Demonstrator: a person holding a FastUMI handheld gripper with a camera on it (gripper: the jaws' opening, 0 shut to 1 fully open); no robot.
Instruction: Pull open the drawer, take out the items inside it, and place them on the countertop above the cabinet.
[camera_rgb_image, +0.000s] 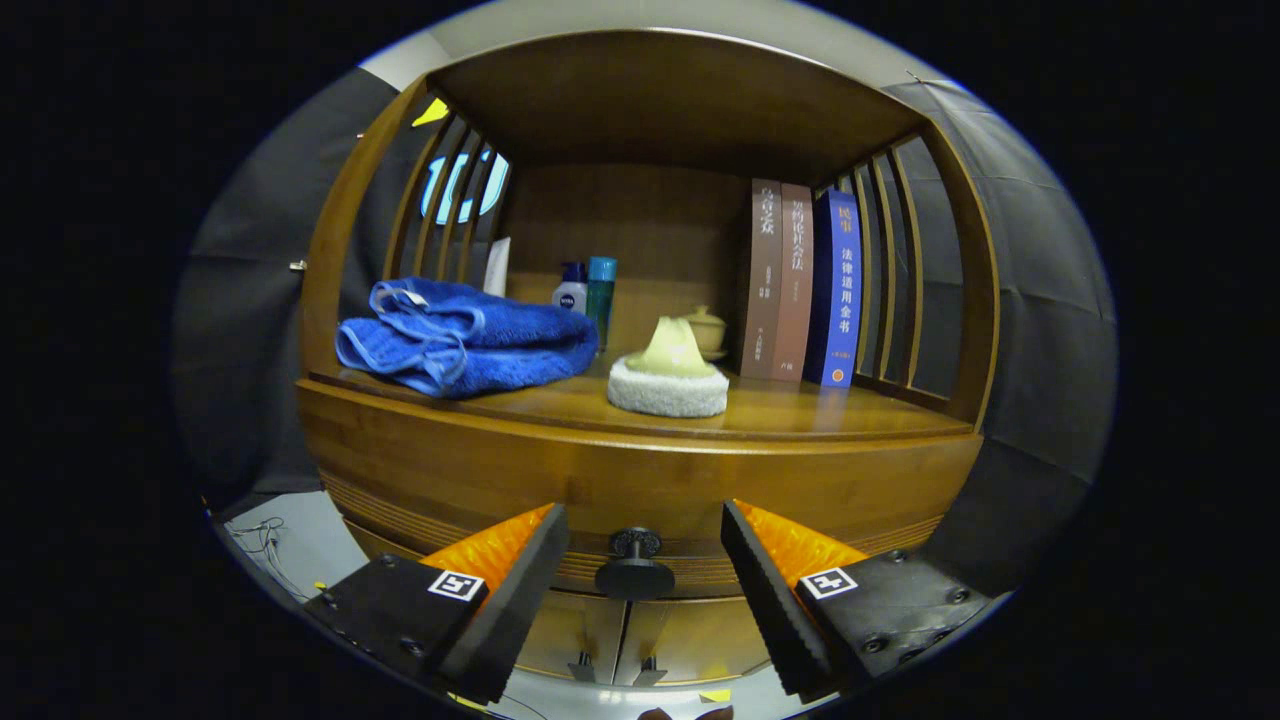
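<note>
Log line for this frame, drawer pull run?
phase: approach | claw: open, fingers either side of drawer knob, not touching | drawer: closed | countertop: blue towel, white pad, books

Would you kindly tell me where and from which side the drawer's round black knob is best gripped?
Grip the round black knob by its wide cap, coming straight at the wooden drawer front. It sticks out between the open claw fingers, so closing them either side should hold it.
</note>
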